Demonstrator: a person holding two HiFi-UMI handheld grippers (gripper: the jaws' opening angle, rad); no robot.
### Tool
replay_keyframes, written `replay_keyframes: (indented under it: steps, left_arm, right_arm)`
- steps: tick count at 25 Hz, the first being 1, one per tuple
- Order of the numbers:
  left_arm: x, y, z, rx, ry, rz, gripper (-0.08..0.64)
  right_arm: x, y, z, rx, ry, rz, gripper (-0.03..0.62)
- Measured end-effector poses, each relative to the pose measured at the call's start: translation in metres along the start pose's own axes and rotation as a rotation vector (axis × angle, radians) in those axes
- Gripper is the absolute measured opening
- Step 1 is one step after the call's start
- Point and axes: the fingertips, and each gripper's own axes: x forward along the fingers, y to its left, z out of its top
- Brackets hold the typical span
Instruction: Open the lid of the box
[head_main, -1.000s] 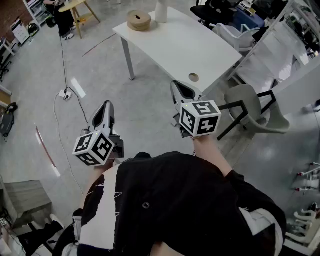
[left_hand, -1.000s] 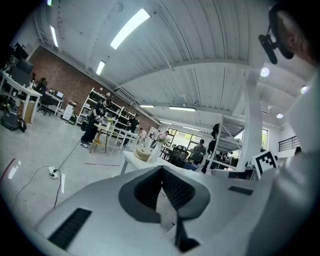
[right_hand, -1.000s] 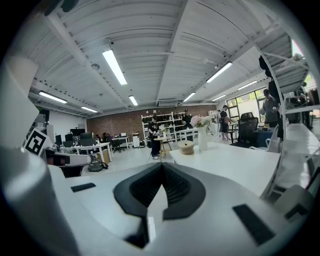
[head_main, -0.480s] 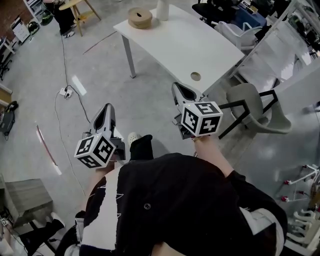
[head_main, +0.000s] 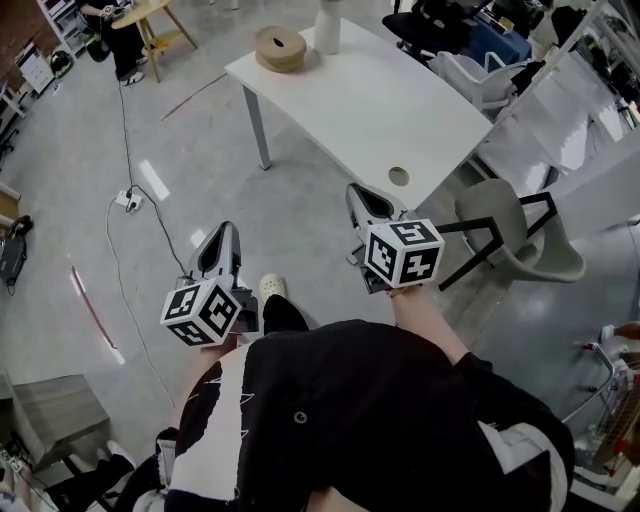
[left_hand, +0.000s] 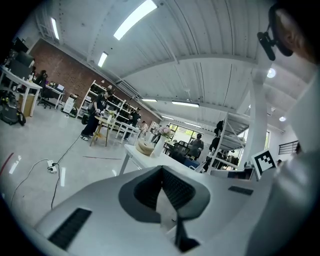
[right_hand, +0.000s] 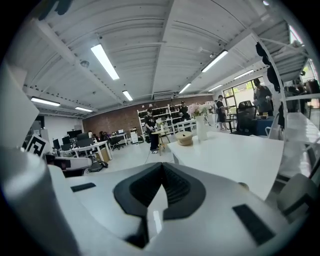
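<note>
White smooth table (head_main: 380, 110) carries a round tan box (head_main: 280, 47); left gripper (head_main: 222, 240) and right gripper (head_main: 360, 200) are closed, empty.

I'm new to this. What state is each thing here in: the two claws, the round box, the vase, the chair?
Left gripper: shut, empty.
Right gripper: shut, empty, short of the table.
Box: lid on, standing on the table.
Vase: upright, beside the box.
Chair: upright, nobody on it.
</note>
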Motion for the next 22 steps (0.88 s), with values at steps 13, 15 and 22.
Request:
replay_keyframes:
  steps: [13,15,22]
  left_arm:
    - [0.069,0.034,0.077,0.053,-0.028,-0.069,0.009]
    - [0.077,0.040,0.085,0.053,-0.027,-0.077,0.009]
    - [0.104,0.064,0.111,0.077,-0.023,-0.091,0.009]
  right_arm:
    - [0.072,-0.006,0.053,0.018,-0.037,-0.055,0.004]
    - [0.081,-0.006,0.062,0.022,-0.044,-0.065,0.005]
    - [0.093,-0.010,0.089,0.012,-0.068,-0.114,0.003]
